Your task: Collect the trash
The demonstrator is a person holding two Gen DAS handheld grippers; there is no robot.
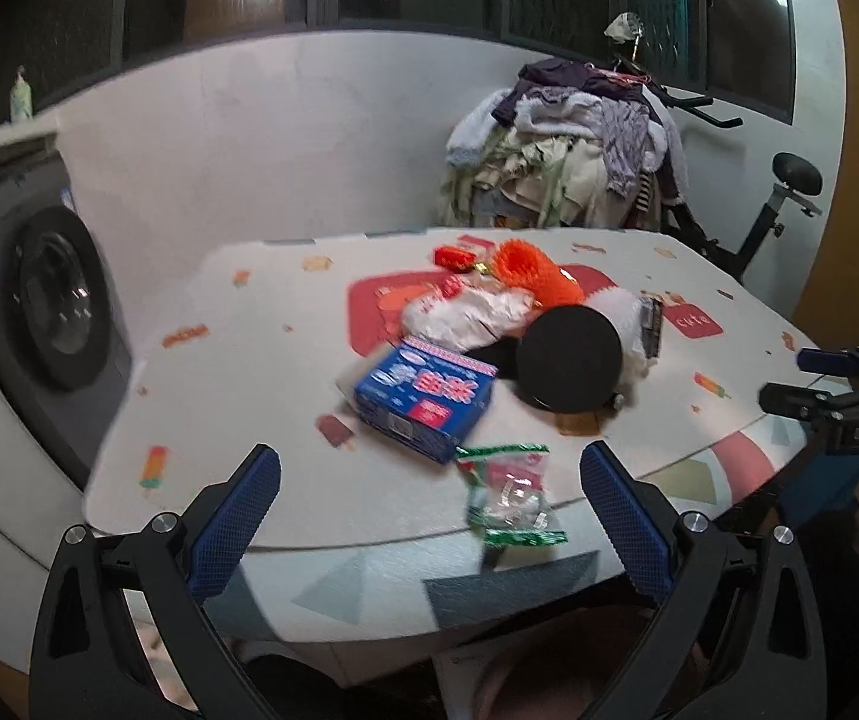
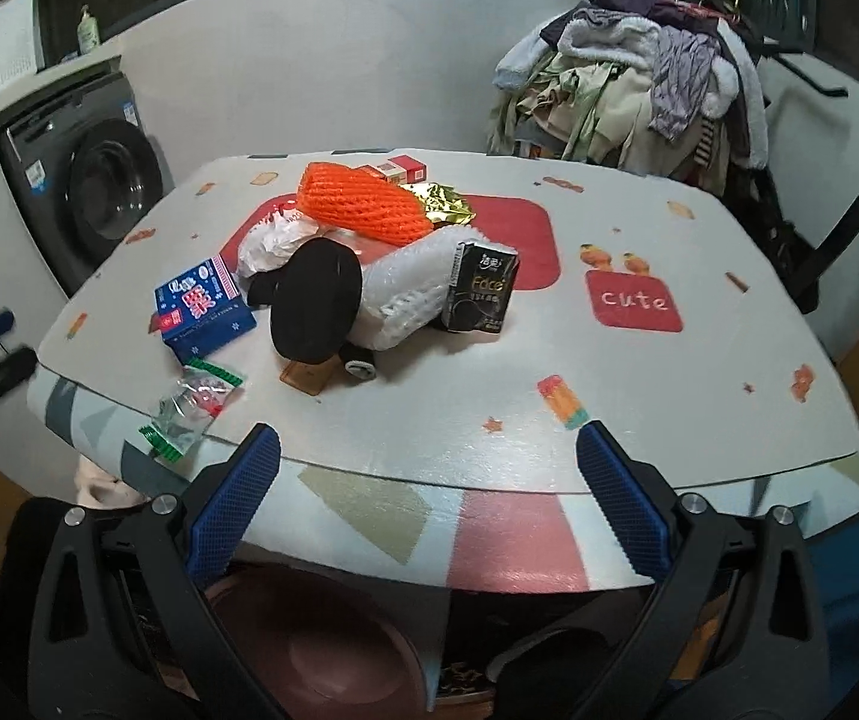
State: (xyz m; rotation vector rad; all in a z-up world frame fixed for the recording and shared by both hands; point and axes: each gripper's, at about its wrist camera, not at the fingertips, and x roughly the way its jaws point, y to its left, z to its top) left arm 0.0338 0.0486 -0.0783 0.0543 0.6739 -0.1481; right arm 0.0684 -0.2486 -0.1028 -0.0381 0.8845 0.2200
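A heap of trash lies on the table (image 2: 609, 420): a blue carton (image 1: 426, 399) (image 2: 204, 306), a green-and-clear wrapper (image 1: 510, 495) (image 2: 192, 405) at the near edge, a black round lid (image 1: 570, 360) (image 2: 318, 300), white bubble wrap (image 2: 411, 291), a black tissue pack (image 2: 483, 288), an orange foam net (image 1: 525, 270) (image 2: 363, 204), a white plastic bag (image 1: 465, 309), gold foil (image 2: 444, 207) and a red-white box (image 2: 402, 168). My left gripper (image 1: 429, 516) is open, just short of the wrapper. My right gripper (image 2: 429, 498) is open and empty at the table's front edge.
A washing machine (image 1: 51, 300) (image 2: 93, 192) stands to the left. A pile of clothes (image 1: 573, 144) (image 2: 639, 78) sits behind the table beside an exercise bike (image 1: 789, 192). A reddish-brown basin (image 2: 321, 648) is under the table's front edge.
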